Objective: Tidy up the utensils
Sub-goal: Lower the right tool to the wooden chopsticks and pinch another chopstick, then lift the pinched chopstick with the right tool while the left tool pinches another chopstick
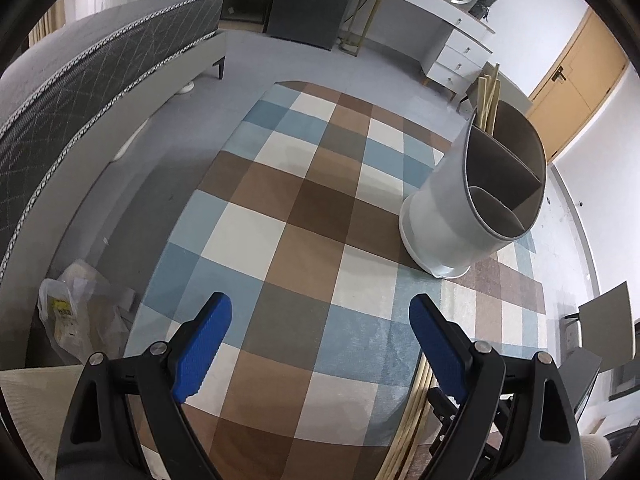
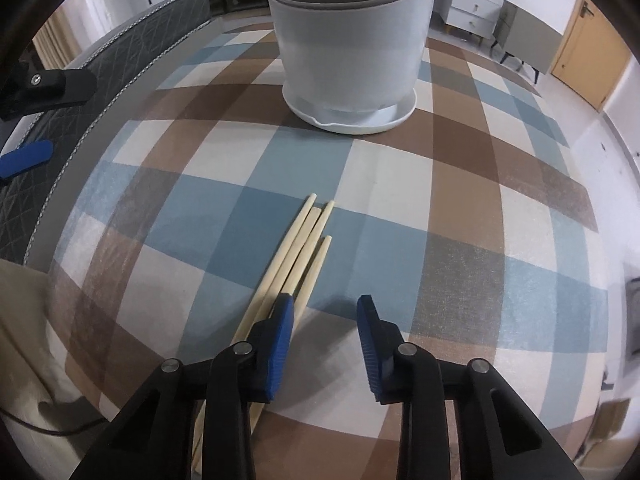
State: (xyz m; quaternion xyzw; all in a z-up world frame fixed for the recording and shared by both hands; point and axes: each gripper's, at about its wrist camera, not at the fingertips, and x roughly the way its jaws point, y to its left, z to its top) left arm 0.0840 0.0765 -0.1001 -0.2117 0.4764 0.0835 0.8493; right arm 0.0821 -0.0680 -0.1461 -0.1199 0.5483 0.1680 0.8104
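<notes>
A white utensil holder (image 1: 460,208) with grey inner compartments stands on the checked tablecloth; several wooden chopsticks (image 1: 487,98) stand in its far compartment. In the right wrist view the holder (image 2: 348,48) is straight ahead. Several loose wooden chopsticks (image 2: 298,252) lie on the cloth, running under my right gripper's left finger. My right gripper (image 2: 326,304) is open and empty just above them. My left gripper (image 1: 320,308) is open and empty over the cloth, left of the holder; the loose chopsticks (image 1: 416,408) show by its right finger.
The round table (image 2: 500,216) has a blue, brown and white checked cloth. A grey bed (image 1: 80,92) lies to the left, a plastic bag (image 1: 76,320) on the floor beside it. White drawers (image 1: 460,60) and a wooden door (image 1: 576,76) stand beyond.
</notes>
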